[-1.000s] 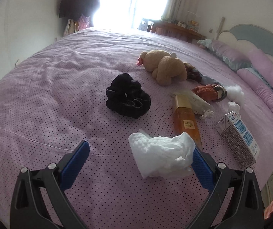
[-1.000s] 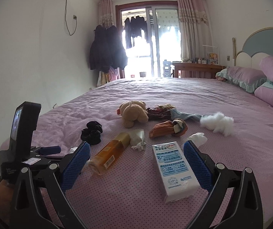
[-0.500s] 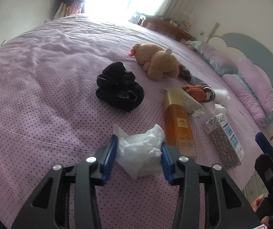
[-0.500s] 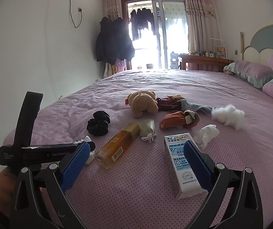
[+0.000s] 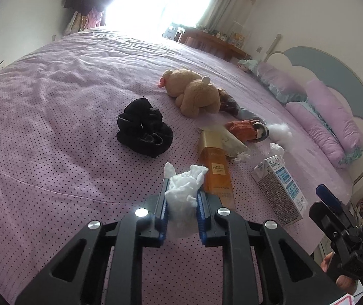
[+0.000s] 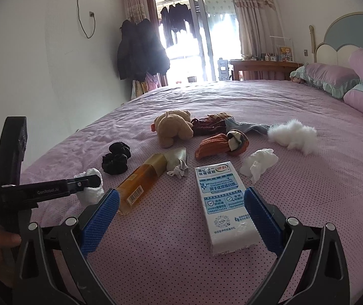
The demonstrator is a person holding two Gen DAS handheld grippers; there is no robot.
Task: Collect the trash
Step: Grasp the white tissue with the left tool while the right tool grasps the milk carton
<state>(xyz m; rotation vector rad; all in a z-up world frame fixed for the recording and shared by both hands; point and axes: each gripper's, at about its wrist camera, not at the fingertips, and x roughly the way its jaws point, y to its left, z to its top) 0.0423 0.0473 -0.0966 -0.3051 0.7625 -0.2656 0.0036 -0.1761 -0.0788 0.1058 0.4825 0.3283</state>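
My left gripper (image 5: 181, 193) is shut on a crumpled white tissue (image 5: 184, 190) just above the purple dotted bedspread (image 5: 54, 152); the tissue also shows in the right wrist view (image 6: 91, 189). My right gripper (image 6: 180, 203) is open and empty, with a white and blue milk carton (image 6: 223, 203) lying between its fingers, nearer the right one. The carton also shows in the left wrist view (image 5: 279, 193). A second crumpled tissue (image 6: 257, 164) lies beyond the carton. An amber bottle (image 6: 142, 183) lies left of the carton.
A black scrunchie (image 5: 143, 128), a plush bear (image 5: 193, 95), an orange sock (image 6: 219, 145), a white fluff ball (image 6: 293, 136) and a small cloth pouch (image 6: 179, 161) lie on the bed. Pillows (image 6: 334, 78) sit at the headboard on the right.
My left gripper has closed on the white tissue and lifted it slightly. My right gripper has moved forward over the near end of the milk carton.
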